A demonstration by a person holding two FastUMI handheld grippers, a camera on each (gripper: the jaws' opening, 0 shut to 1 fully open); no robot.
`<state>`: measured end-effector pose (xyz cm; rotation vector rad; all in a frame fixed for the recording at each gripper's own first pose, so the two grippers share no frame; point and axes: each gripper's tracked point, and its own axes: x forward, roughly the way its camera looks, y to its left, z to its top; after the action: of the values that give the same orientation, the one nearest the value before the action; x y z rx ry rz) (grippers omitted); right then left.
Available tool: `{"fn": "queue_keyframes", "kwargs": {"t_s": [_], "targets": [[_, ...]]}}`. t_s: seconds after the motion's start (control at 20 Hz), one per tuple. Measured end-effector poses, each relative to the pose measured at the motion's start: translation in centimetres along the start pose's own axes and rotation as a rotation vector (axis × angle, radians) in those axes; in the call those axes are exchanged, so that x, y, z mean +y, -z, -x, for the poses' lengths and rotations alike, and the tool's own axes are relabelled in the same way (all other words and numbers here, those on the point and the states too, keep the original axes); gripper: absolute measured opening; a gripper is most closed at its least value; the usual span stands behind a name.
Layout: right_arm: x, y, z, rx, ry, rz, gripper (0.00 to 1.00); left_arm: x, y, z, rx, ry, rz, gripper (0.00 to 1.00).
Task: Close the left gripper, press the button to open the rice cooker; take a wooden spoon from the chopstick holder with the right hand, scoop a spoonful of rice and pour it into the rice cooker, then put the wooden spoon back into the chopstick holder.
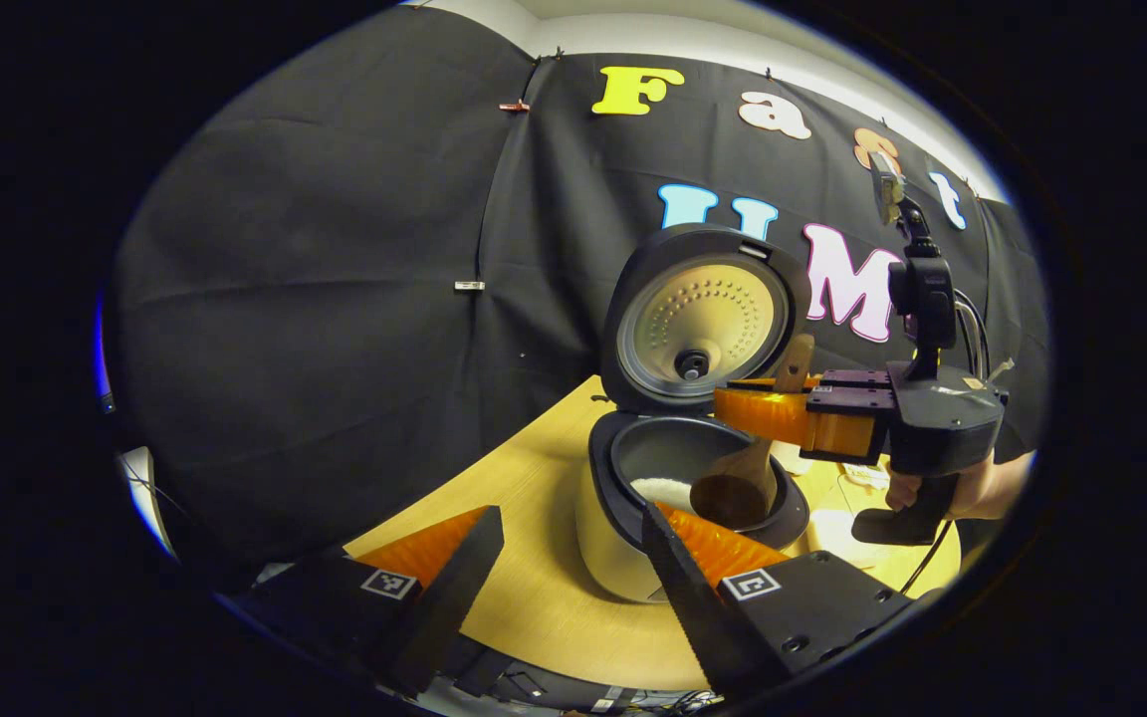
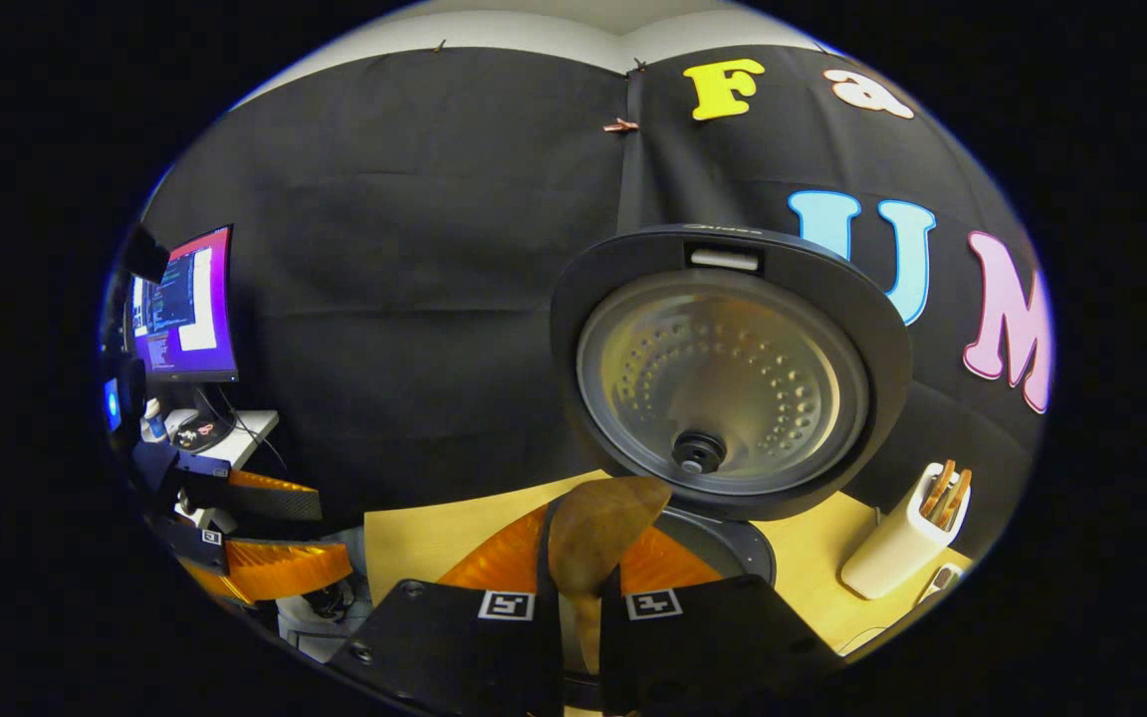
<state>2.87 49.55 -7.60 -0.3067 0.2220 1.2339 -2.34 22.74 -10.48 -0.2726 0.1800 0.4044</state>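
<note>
The rice cooker [image 1: 623,538] stands on the wooden table with its lid [image 1: 703,319] swung up. White rice [image 1: 661,490] lies in the inner pot. My right gripper [image 1: 738,396], held by a hand, is shut on the wooden spoon [image 1: 731,495], whose bowl hangs down inside the pot's mouth. In the right gripper view the right gripper [image 2: 583,563] clamps the spoon [image 2: 598,523] in front of the raised lid [image 2: 723,368]. My left gripper [image 1: 571,518] stands open in front of the cooker, holding nothing; it also appears at the far left [image 2: 330,538].
A cream chopstick holder [image 2: 907,543] with wooden utensils in it stands on the table [image 2: 424,538] to the right of the cooker. A lit monitor [image 2: 185,309] on a small desk sits far left. Black cloth walls close the back.
</note>
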Motion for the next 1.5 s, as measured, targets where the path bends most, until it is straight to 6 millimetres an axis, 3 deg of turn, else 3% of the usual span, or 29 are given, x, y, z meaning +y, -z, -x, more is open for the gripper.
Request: {"fn": "queue_keyframes", "kwargs": {"t_s": [0.15,0.2,0.35,0.5,0.6,0.9,1.05,1.35,1.5], "targets": [[-1.6,-0.9,0.3,-0.024,0.042,-0.087,0.14,-0.6,-0.2,-0.1,-0.005,0.006,-0.019,0.95],[-2.5,-1.4,0.6,-0.037,0.063,-0.125,0.19,-0.9,-0.4,-0.1,-0.006,0.012,-0.022,0.95],[-5.6,-3.0,2.5,-0.078,0.127,-0.285,0.19,-2.1,-0.9,-0.2,-0.016,0.029,-0.031,0.95],[-9.7,-4.0,5.4,-0.122,0.209,-0.448,0.18,-3.7,-1.8,-0.4,-0.028,0.045,-0.042,0.92],[-13.1,-4.2,8.2,-0.154,0.285,-0.517,0.18,-4.9,-2.5,-0.4,-0.039,0.059,-0.052,0.95],[-23.2,-2.8,19.3,-0.251,0.526,-0.661,0.18,-8.5,-4.1,-0.6,-0.074,0.076,-0.077,0.95],[-28.0,-1.3,26.5,-0.296,0.661,-0.698,0.18,-10.5,-4.5,-0.8,-0.086,0.084,-0.076,0.95],[-36.1,4.3,40.1,-0.365,0.926,-0.821,0.18,-14.5,-4.6,-0.8,-0.075,0.103,-0.073,0.95],[-38.6,8.2,45.6,-0.383,1.03,-0.893,0.18,-16.3,-5.0,-0.3,-0.081,0.091,-0.095,0.95]]}}
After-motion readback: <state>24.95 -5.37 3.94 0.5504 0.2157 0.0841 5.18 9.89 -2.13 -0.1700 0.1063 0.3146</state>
